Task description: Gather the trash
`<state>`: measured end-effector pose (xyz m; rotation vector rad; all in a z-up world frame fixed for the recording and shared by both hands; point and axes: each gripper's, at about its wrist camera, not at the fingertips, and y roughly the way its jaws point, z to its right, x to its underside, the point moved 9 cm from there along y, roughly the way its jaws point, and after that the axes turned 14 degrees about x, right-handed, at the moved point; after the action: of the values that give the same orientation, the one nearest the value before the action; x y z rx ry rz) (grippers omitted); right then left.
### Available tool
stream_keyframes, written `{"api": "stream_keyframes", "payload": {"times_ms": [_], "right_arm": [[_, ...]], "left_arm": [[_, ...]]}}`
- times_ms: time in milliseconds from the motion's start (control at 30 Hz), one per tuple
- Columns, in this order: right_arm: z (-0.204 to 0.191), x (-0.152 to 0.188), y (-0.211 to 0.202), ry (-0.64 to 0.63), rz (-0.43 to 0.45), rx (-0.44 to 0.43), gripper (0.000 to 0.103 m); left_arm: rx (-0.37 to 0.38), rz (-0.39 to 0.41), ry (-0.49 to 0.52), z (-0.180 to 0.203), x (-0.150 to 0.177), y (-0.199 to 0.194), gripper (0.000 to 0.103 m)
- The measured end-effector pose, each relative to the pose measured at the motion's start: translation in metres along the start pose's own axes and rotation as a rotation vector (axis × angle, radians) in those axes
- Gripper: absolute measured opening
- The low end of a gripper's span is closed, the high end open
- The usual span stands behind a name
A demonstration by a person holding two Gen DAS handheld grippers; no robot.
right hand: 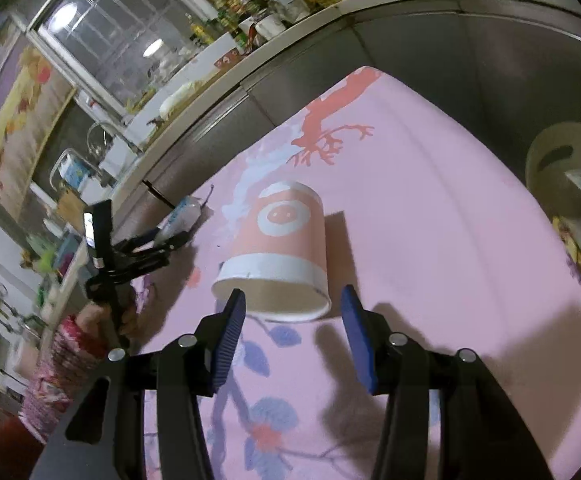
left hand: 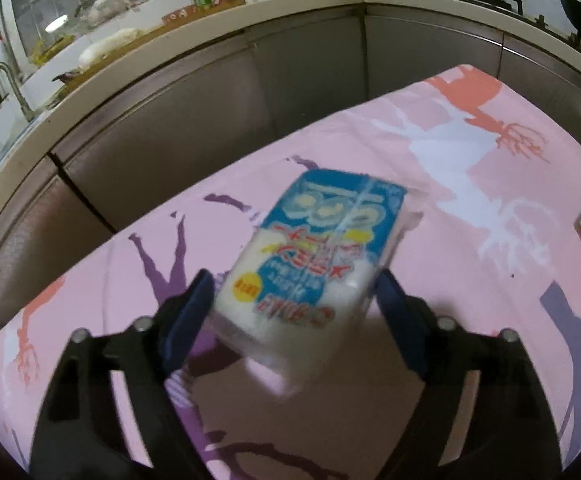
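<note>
Down on the pink patterned bench [left hand: 430, 216], a blue-and-white tissue pack [left hand: 314, 264] sits between the blue pads of the left tongs [left hand: 294, 312]; blur hides whether the pads press its sides, so I cannot tell if it is gripped. Across the bench, a pink-and-white paper cup [right hand: 278, 248] lies on its side, mouth toward the right tongs [right hand: 292, 332], which stand released just short of its rim. A round cream bin [right hand: 562, 168] stands at the right edge.
</note>
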<state>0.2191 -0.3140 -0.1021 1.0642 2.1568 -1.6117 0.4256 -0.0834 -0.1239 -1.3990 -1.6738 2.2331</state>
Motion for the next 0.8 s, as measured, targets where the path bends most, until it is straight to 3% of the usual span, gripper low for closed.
{"api": "stream_keyframes", "payload": {"times_ms": [67,167,200,500,600,800], "right_arm": [[-0.004,-0.001,0.005,-0.038,0.02,0.023,0.045],[-0.009,-0.004,0.012,-0.069,0.031,0.037,0.011],[-0.009,-0.004,0.012,-0.067,0.033,0.036,0.004],[-0.014,0.02,-0.023,-0.01,0.051,-0.034,0.0],[-0.013,0.041,-0.037,-0.007,0.05,-0.032,0.0],[-0.02,0.08,-0.046,-0.019,0.019,-0.044,0.0]], "left_arm": [[0.022,0.0,-0.018,0.003,0.002,-0.004,0.068],[0.073,0.003,-0.071,0.015,0.01,-0.015,0.067],[0.097,0.007,-0.089,0.024,0.015,-0.021,0.066],[0.301,0.083,-0.238,0.119,0.071,-0.086,0.067],[0.287,0.101,-0.276,0.137,0.091,-0.101,0.067],[0.175,0.095,-0.297,0.158,0.128,-0.123,0.067]]}}
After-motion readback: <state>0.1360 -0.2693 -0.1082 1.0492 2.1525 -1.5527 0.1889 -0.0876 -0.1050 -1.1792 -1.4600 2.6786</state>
